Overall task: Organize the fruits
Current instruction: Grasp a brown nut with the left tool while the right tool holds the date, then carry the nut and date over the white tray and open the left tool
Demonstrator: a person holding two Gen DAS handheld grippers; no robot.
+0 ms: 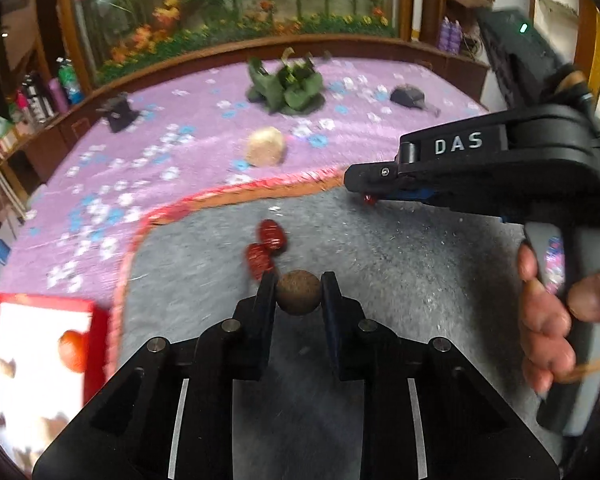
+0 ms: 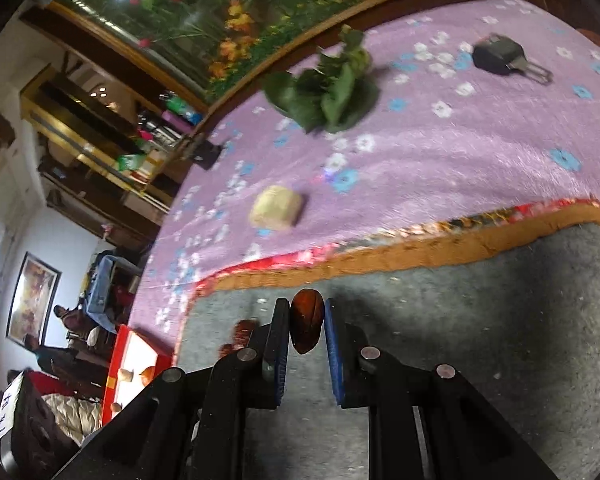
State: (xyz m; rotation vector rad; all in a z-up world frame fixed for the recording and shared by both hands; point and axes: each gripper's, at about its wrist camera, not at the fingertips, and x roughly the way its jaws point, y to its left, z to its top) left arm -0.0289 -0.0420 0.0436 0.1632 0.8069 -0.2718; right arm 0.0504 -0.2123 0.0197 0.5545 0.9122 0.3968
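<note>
Now left gripper [image 1: 299, 294] clamps round brown fruit [image 1: 299, 293]; right gripper [image 2: 307, 322] pinches red date [image 2: 307, 320]. Red tray [image 1: 100, 312] lies left, nearer left hand.

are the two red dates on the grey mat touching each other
Touching. The left wrist view shows the two red dates overlapping with no grey mat visible between them, just beyond the left tool, which is clamped on the brown round fruit.

Dim, motion-blurred fisheye views with dark, bent edges.
</note>
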